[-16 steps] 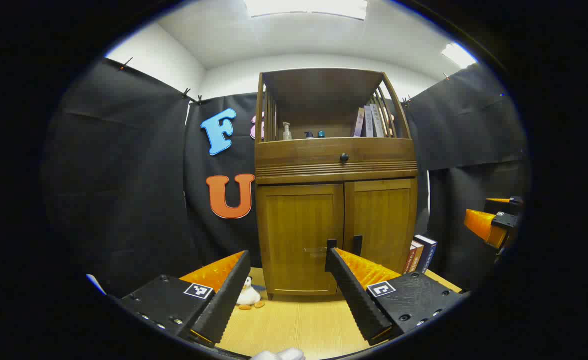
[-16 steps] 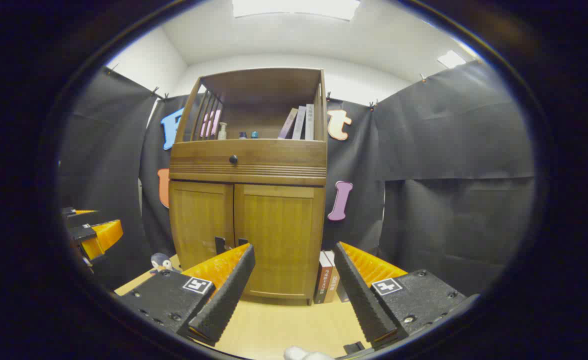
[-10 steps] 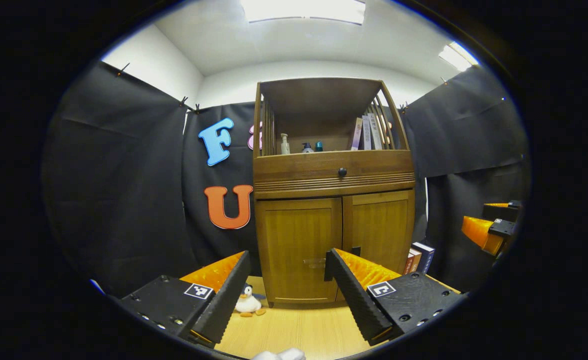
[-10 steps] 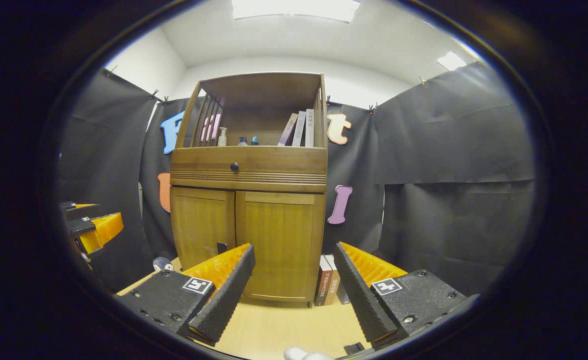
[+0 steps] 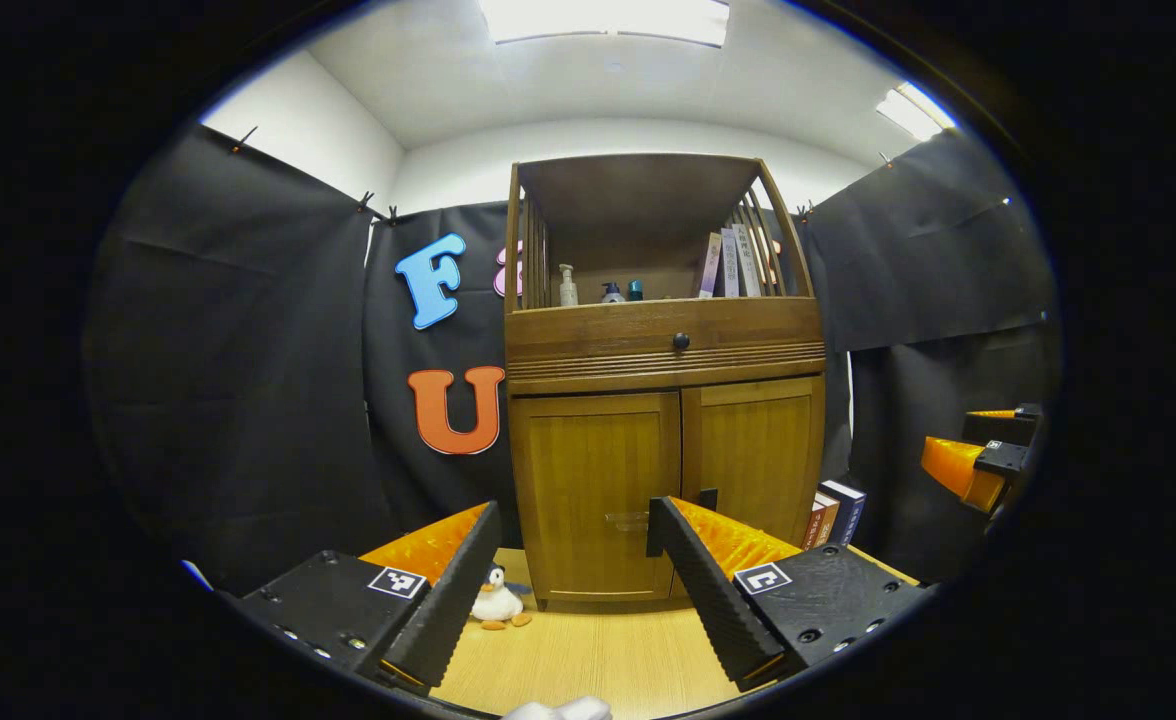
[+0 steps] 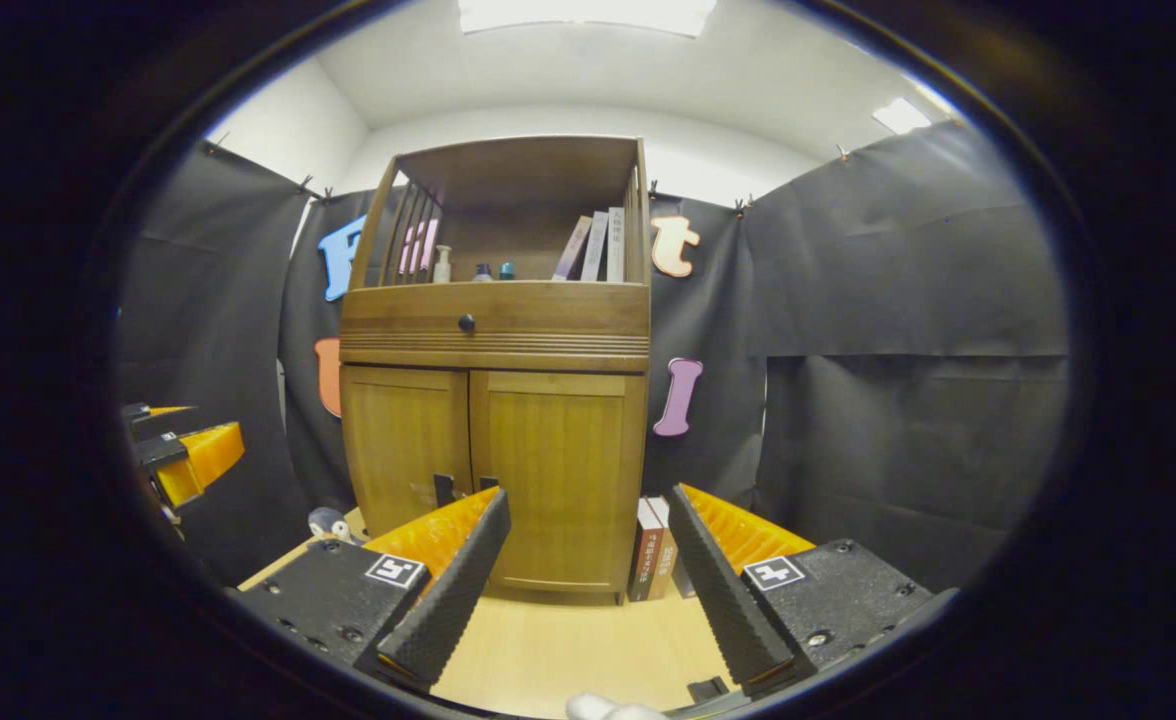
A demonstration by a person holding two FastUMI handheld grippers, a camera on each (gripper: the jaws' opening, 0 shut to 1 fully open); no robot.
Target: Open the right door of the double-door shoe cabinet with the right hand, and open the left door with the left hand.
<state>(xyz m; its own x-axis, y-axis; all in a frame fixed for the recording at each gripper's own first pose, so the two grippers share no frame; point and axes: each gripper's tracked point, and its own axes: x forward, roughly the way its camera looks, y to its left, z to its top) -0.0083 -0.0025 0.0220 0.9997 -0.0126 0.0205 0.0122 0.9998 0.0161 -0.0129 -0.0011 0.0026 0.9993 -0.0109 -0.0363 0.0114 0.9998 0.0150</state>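
Shoe cabinet point(image 5: 663, 400) seen from both hand-held grippers, standing on a light wooden floor point(image 5: 598, 660) against the black booth wall. Left gripper view: the left gripper point(image 5: 573, 515) is held in front of the cabinet with its two fingers spread wide and nothing between them; through the gap the left door point(image 5: 598, 490) shows shut, and the right door point(image 5: 758, 455) beside it is likewise shut. One dark door handle point(image 5: 708, 497) is visible just above the tip of the right-hand finger; the other handle cannot be made out. Above the doors runs a drawer front with a dark knob point(image 5: 681, 341), and the open shelf on top carries small bottles point(image 5: 568, 287) and leaning books point(image 5: 733, 262). A penguin toy point(image 5: 496, 600) lies on the floor at the cabinet's left foot; more books point(image 5: 838, 512) stand at its right side. The right gripper point(image 5: 978, 462) appears at the far right edge, well apart from the cabinet. Right gripper view: the right gripper point(image 6: 588, 520) is also wide open and empty, clear of the cabinet point(image 6: 493, 400); both door handles point(image 6: 463, 487) show side by side at the meeting edge of the shut doors
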